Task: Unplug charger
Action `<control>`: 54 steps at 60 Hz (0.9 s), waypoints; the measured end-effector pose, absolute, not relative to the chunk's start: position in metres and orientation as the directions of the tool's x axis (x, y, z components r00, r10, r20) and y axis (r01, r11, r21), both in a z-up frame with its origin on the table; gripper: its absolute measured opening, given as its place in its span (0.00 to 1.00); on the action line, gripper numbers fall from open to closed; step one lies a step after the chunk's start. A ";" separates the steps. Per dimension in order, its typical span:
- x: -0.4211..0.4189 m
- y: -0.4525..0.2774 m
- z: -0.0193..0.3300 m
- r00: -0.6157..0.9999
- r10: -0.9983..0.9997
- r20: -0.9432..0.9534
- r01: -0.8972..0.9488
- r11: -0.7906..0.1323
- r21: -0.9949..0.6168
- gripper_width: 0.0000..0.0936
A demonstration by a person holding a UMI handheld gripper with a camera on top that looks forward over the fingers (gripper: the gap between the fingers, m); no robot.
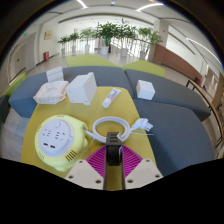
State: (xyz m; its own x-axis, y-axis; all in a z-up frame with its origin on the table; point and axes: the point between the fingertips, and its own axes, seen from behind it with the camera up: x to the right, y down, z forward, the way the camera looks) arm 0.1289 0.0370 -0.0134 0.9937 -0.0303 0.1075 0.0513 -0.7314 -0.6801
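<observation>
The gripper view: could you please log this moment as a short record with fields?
gripper: fingers closed on the black charger, pink pads against its sides
charger position: at the edge of the round yellow-green power strip; whether it sits in a socket cannot be told
cable: white cable looped just beyond the charger
surface: yellow table
beyond: white boxes, potted plants

Bright, even daylight fills the room, helped by ceiling light strips (150, 6) overhead. Shadows on the table (180, 120) are soft and faint. Strong fisheye distortion bends the edges; the distant plants (115, 35) look slightly soft.
</observation>
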 end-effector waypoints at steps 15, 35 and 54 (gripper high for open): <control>0.123 0.018 -0.007 0.997 -0.064 -0.042 -0.075 -0.727 -0.683 0.91; 0.107 -0.088 0.079 0.999 -0.035 -0.040 -0.053 -0.653 -0.755 0.89; 0.073 -0.155 0.122 0.997 0.075 0.016 0.056 -0.557 -0.828 0.90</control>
State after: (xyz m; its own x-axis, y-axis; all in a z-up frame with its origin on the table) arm 0.0729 -0.1549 0.1215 0.9970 0.0755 0.0163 0.0557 -0.5574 -0.8284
